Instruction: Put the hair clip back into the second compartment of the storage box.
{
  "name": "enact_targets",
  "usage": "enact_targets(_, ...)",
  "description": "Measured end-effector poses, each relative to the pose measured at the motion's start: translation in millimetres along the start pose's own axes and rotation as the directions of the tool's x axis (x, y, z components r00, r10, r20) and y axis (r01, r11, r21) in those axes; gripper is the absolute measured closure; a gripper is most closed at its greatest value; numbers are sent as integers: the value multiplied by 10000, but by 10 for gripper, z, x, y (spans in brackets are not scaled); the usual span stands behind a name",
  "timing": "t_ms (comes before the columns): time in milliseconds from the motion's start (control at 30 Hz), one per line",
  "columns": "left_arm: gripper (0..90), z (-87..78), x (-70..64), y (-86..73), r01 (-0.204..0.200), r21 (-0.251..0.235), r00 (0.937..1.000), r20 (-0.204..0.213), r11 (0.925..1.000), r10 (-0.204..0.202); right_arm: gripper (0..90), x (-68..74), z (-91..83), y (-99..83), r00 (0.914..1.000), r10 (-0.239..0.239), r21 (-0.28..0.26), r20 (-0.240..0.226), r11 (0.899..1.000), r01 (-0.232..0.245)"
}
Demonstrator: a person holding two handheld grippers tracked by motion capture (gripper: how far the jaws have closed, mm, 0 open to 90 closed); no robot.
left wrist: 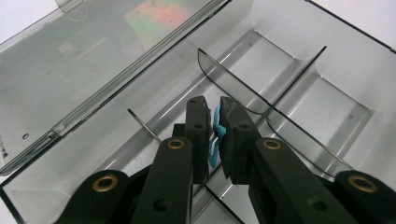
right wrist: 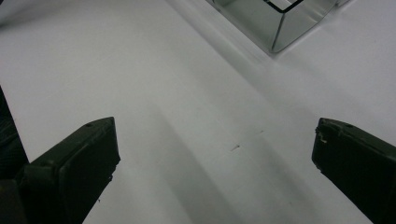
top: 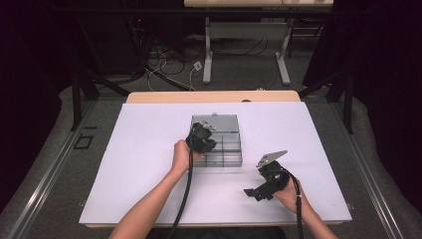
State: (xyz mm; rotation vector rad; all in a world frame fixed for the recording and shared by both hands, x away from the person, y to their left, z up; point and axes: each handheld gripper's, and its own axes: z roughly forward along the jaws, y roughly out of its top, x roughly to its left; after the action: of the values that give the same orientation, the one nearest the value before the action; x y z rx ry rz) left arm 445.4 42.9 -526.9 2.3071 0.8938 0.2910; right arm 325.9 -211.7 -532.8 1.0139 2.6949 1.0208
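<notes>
1. Showing, in the high view, the left gripper (top: pixel 201 137) at frame centre over the clear compartment box (top: pixel 226 154), with the box lid (top: pixel 215 122) lying open toward the top of the frame.
2. Revealing, in the left gripper view, what the high view is not resolving: jaws nearly closed and pinching a small blue piece (left wrist: pixel 215 135), held at lower centre above a compartment beside a curved divider (left wrist: pixel 229 81).
3. Showing the right gripper (top: pixel 262 186) at lower right of the high view, well apart from the box, hovering over bare surface.
4. Confirming, in the right gripper view, jaws spread wide and gripping nothing, with one box corner (right wrist: pixel 280 28) appearing at the upper right of the frame.
5. Resting the box on a white table sheet (top: pixel 144 164) covering a wooden tabletop (top: pixel 164 97).
6. Showing, at the top of the high view, grey flooring, loose cables (top: pixel 164 64) and a second table's legs (top: pixel 207 55) against a dark surround.
</notes>
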Motion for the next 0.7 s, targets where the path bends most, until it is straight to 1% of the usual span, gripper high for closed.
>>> enact_targets(67, 805, 3, -1, -1, 18, 23, 10000, -14, 10000, -18, 2, 1, -4, 1, 10000, 0, 38, 7, 10000, 0)
enact_targets(100, 790, 4, 5, 0, -84, 71, 10000, -50, 9999, 84, 2, 2, -6, 0, 10000, 22, 49, -4, 10000, -22)
enact_targets(167, 720, -6, 8, -7, -35, 143, 10000, 0, 9999, 35, 2, 2, -4, -1, 10000, 18, 7, 36, 10000, -18)
enact_targets(200, 687, -12, 14, -16, -68, 63, 10000, -45, 10000, 68, 2, 4, -4, -2, 10000, 32, -14, 67, 10000, -32)
enact_targets(267, 649, -42, 29, -34, 15, -91, 10000, -60, 10000, -16, 1, -4, -14, 0, 10000, -71, 41, 68, 10000, 71)
enact_targets(333, 554, -66, 45, -65, 153, -308, 9997, -162, 9994, -158, 2, -3, -18, 1, 10000, -29, 23, 77, 10000, 29)
enact_targets(367, 541, -85, 57, -80, 176, -306, 9998, -79, 9994, -179, 2, -4, -18, 1, 10000, -31, 20, 62, 10000, 31)
enact_targets(400, 510, -96, 66, -96, 188, -351, 9998, -59, 9992, -190, 2, -6, -17, 1, 10000, -46, 7, 32, 10000, 46)
enact_targets(433, 478, -104, 73, -105, 184, -268, 9998, 3, 9995, -184, 2, -5, -18, 1, 10000, -51, 14, 30, 10000, 51)
enact_targets(467, 471, -113, 81, -113, 89, -209, 10000, -25, 9997, -90, 2, -1, -21, 3, 10000, -12, 28, 48, 10000, 12)
enact_targets(500, 445, -130, 86, -123, 169, -260, 9998, -76, 9995, -171, 2, -2, -23, 5, 10000, -22, 11, 34, 10000, 22)
enact_targets(567, 414, -166, 115, -147, 274, -445, 9996, 34, 9986, -273, 2, -2, -27, 7, 10000, -70, -20, 39, 10000, 70)
enact_targets(600, 395, -187, 125, -152, 312, -416, 9995, -24, 9986, -313, 1, -1, -29, 8, 10000, -70, -16, 42, 10000, 70)
enact_targets(633, 363, -197, 128, -158, 374, -516, 9992, -91, 9980, -379, 2, -1, -23, 6, 10000, -65, -111, 40, 9999, 65)
enact_targets(667, 343, -217, 135, -164, 372, -581, 9992, -130, 9976, -380, 2, -3, -16, 5, 10000, -74, -187, 27, 9998, 75)
enact_targets(700, 326, -240, 143, -164, 360, -537, 9993, -118, 9979, -367, 2, 2, -13, 3, 10000, -25, -194, 9, 9998, 25)
